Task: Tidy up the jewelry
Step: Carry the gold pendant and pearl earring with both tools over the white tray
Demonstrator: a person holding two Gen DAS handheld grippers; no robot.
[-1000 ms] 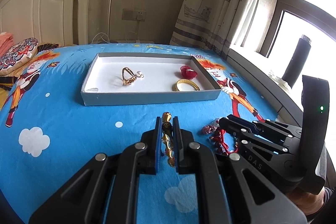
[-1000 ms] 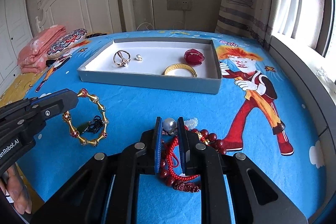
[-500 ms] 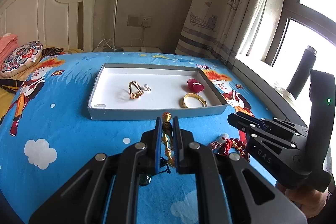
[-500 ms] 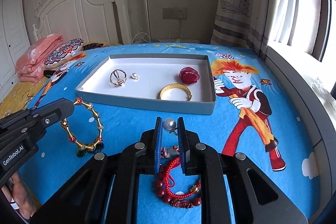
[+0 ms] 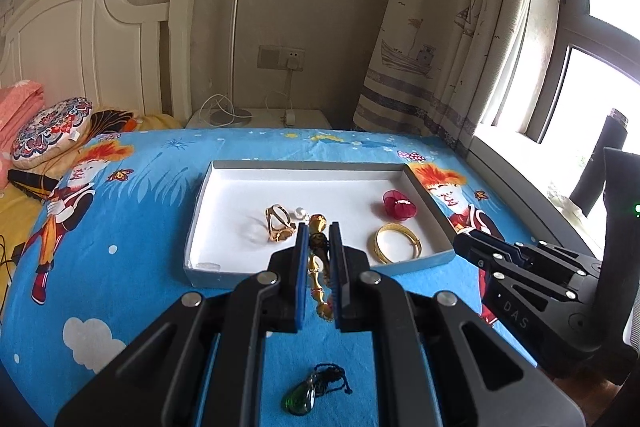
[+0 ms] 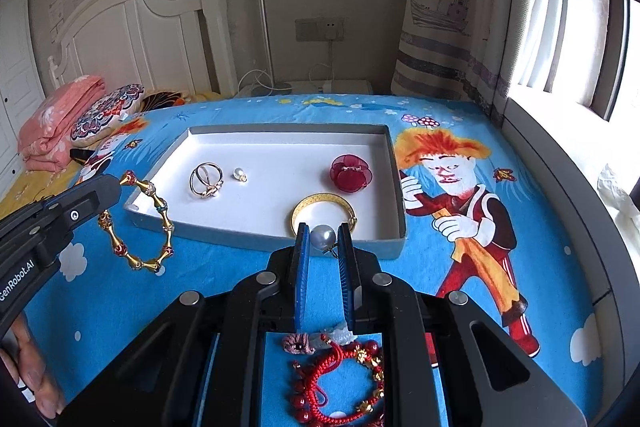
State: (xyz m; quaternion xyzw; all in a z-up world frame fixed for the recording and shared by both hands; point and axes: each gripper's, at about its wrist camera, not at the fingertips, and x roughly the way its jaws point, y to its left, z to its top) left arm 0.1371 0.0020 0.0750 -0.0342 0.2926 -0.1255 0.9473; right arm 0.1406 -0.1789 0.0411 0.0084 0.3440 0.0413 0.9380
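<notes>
Both grippers clamped & near the tray (image 6: pixel 256 233) — left gripper (image 5: pixel 319 239) pinches gold link bracelet (image 6: pixel 138 221), right gripper (image 6: pixel 324 241) a pearl earring (image 6: pixel 323 237) — pearl's round, barely nipped, prob. slips out before the tray.

Gold segmented bracelet (image 6: pixel 138 223) hangs off the bed near the tray's (image 6: pixel 256 239) left front corner. Pearl earring (image 6: pixel 323 237) lifted at tray's front edge. Inside: gold ring (image 6: pixel 206 179), small pearl (image 6: pixel 239 174), red flower (image 6: pixel 351 173), gold bangle (image 6: pixel 323 211).
</notes>
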